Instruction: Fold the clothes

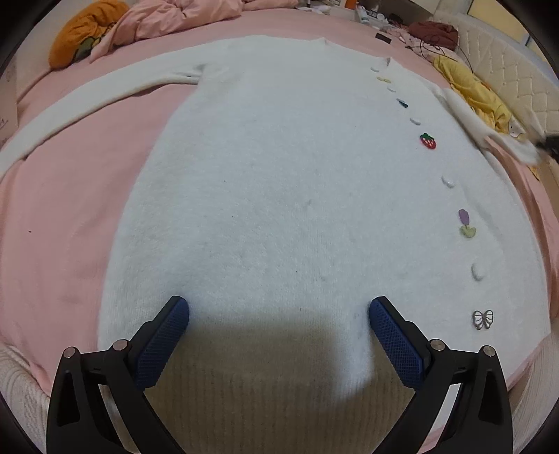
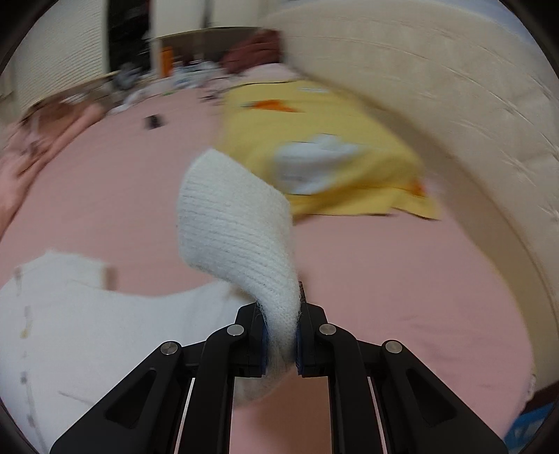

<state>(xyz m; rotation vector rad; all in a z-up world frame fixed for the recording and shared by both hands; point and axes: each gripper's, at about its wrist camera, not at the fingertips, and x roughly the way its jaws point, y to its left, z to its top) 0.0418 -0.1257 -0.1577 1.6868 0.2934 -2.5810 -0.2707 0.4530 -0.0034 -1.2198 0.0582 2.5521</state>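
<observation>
Right wrist view, right gripper (image 2: 281,340) jaws clamping cardigan sleeve cuff (image 2: 237,223), left gripper (image 1: 279,314) jaws spread above hem

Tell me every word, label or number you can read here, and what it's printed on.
No readable text shows in either view.
The white cardigan carries only picture buttons, such as a strawberry and a bow, with no lettering.
The yellow cloth has orange and white prints, too blurred to read.
The clutter at the bed's far edge is too small to read.

Bedroom: pink bed (image 1: 70,195) (padded headboard (image 1: 506,70)).
</observation>
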